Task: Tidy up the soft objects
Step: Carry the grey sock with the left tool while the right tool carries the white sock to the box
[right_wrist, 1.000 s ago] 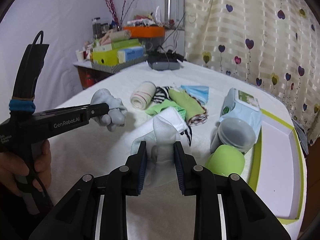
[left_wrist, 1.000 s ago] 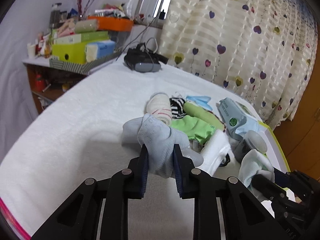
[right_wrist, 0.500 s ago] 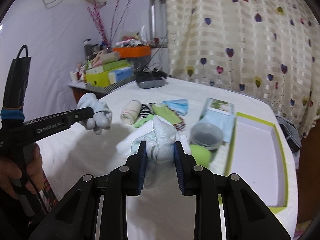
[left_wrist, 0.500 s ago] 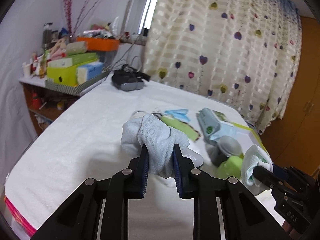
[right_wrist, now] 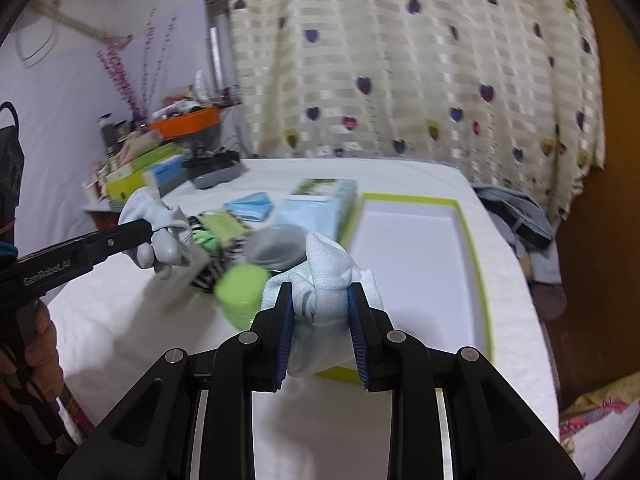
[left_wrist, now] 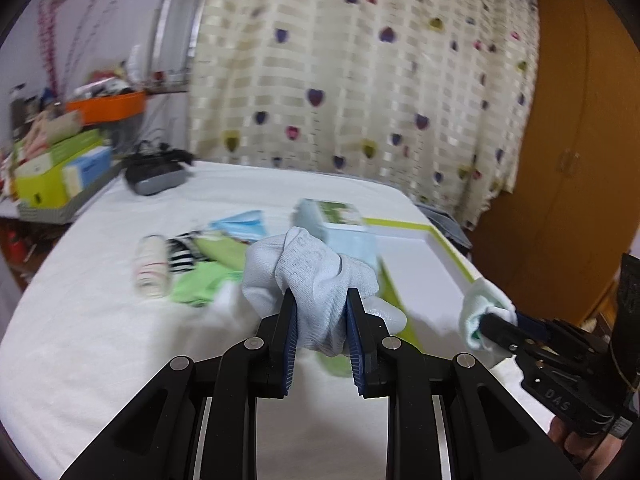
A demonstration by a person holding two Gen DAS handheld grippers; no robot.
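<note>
My left gripper [left_wrist: 321,312] is shut on a pale grey-blue glove [left_wrist: 308,264] and holds it above the white table; it also shows in the right wrist view [right_wrist: 154,220]. My right gripper [right_wrist: 321,308] is shut on a second pale glove [right_wrist: 328,272], held just before the near edge of the white tray with a green rim [right_wrist: 476,272]; this glove shows at the right of the left wrist view [left_wrist: 482,312]. Rolled socks and cloths [left_wrist: 192,264] lie in a heap on the table.
A wipes pack [right_wrist: 316,208], a grey lidded cup [right_wrist: 276,246] and a green cup [right_wrist: 240,288] stand left of the tray. A black headset [left_wrist: 154,172] and cluttered shelf [left_wrist: 60,160] are at the far left. A heart-print curtain hangs behind.
Both grippers have lifted and swung right toward the tray, each still holding its glove. The views are blurred by the motion.
</note>
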